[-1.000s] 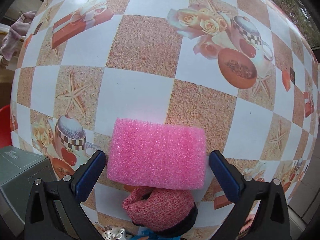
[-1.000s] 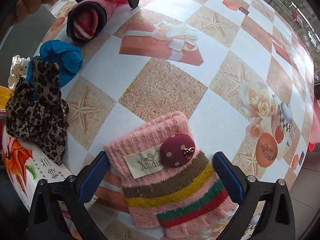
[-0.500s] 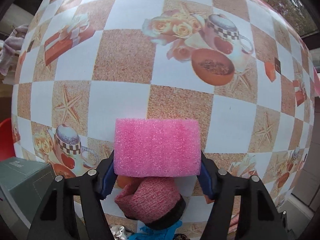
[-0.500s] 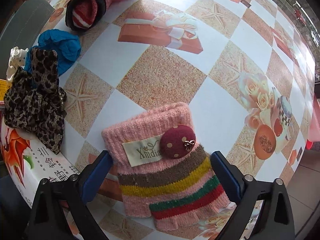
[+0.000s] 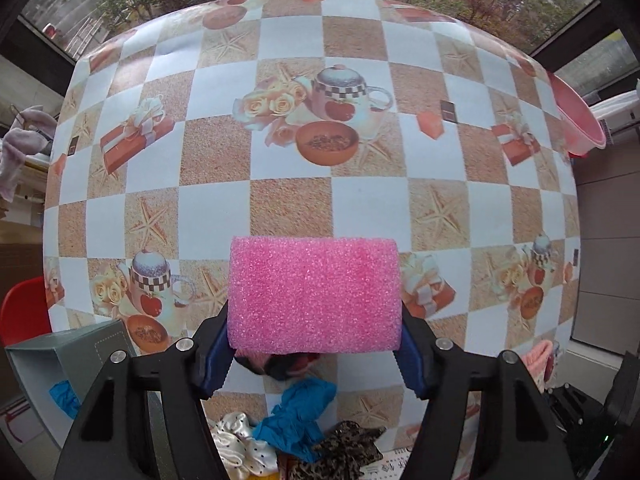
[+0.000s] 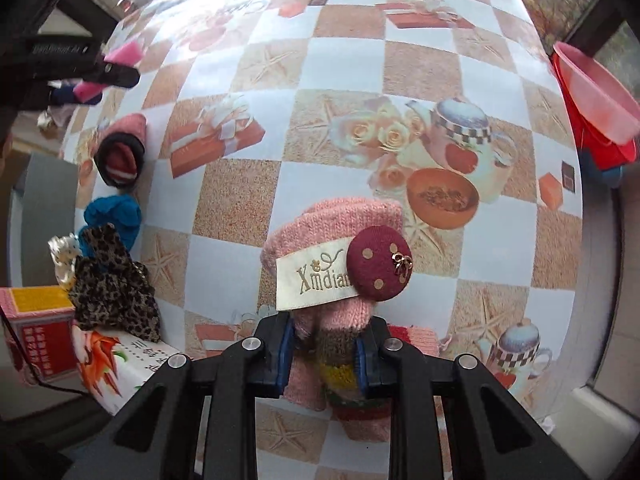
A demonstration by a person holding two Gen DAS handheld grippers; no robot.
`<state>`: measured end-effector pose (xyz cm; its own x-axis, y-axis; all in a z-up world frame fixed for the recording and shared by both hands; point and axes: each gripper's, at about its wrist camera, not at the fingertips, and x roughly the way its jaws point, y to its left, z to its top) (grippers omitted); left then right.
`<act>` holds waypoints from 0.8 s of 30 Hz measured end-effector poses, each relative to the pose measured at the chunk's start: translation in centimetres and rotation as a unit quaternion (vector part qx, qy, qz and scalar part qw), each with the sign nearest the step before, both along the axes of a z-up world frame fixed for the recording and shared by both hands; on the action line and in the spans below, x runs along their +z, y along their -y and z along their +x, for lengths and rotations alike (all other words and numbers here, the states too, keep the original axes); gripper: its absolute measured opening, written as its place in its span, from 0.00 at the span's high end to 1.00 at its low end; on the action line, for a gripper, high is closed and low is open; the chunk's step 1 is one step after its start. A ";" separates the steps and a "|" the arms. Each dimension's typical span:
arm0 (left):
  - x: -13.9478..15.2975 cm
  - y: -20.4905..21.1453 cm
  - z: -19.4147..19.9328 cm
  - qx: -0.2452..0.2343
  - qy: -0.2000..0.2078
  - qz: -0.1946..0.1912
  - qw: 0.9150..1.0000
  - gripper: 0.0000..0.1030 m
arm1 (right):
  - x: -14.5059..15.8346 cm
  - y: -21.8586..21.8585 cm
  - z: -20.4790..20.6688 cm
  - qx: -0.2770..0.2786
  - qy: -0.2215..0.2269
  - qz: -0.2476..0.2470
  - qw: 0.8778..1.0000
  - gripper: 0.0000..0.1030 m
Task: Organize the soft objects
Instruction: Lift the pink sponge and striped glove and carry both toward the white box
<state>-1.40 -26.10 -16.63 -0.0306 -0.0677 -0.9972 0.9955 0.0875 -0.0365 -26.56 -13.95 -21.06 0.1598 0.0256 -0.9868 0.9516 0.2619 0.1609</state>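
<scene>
Left gripper (image 5: 314, 354): jaws clamped on the pink sponge (image 5: 314, 294), held above the checkered tablecloth (image 5: 288, 200). Right gripper (image 6: 325, 354): jaws clamped on the striped pink knit glove (image 6: 336, 240), bunching it. Left of the glove lie a rolled red sock (image 6: 120, 156), blue cloth (image 6: 114, 214) and leopard scrunchie (image 6: 114, 286).

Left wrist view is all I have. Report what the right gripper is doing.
Observer: The right gripper is shut on the pink striped glove, pinching it mid-body.
Operator: Describe that glove's markings.
Observer: A cream label reading Xmdian sits beside a maroon dotted button.
Operator: Say what lies under your sponge.
Observer: The right wrist view shows a rolled pink sock with a dark cuff on the table, apart from the lifted pink sponge held by the left gripper.
</scene>
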 end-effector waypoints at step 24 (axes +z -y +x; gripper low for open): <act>4.7 -20.7 -8.9 -0.238 -0.070 0.015 0.969 0.31 | 6.2 -10.8 -3.6 -0.223 0.094 0.045 0.969 0.75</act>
<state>-10.30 -5.44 -11.93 -0.1865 0.0159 -0.9823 0.9087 -0.3773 -0.1786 -30.15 -3.16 -14.86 0.3523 -0.0029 -0.9359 0.9184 -0.1911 0.3463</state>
